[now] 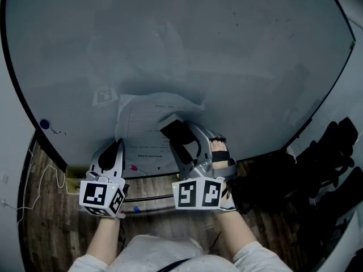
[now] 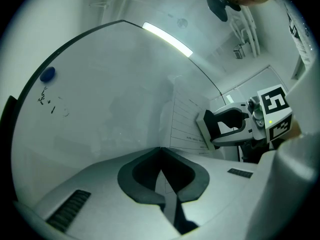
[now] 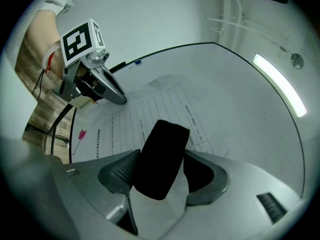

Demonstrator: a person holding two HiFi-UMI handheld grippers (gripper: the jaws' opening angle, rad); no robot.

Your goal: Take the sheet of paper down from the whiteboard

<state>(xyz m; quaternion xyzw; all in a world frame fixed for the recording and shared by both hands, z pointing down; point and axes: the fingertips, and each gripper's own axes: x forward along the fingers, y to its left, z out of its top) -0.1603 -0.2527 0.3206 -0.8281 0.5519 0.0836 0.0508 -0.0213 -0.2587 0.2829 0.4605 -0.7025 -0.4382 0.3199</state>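
Observation:
A printed sheet of paper [image 1: 144, 130] hangs low on the whiteboard [image 1: 227, 55], its top edge crumpled and lifting off the board. My left gripper [image 1: 118, 146] is at the sheet's left edge with its jaws shut, and a strip of the sheet [image 2: 187, 121] shows between them. My right gripper [image 1: 180, 137] is over the middle of the sheet [image 3: 150, 116] and is shut on a black block [image 3: 162, 156], which lies against the paper. The left gripper [image 3: 121, 100] also shows in the right gripper view, tip on the paper's edge.
A blue round magnet [image 1: 44, 124] sticks to the board at the far left, beside small dark marks. The board's tray [image 1: 76, 180] below holds a pink item [image 1: 134, 167]. Dark chairs [image 1: 334, 157] stand at the right, and a white cable [image 1: 48, 180] lies on the wooden floor at the left.

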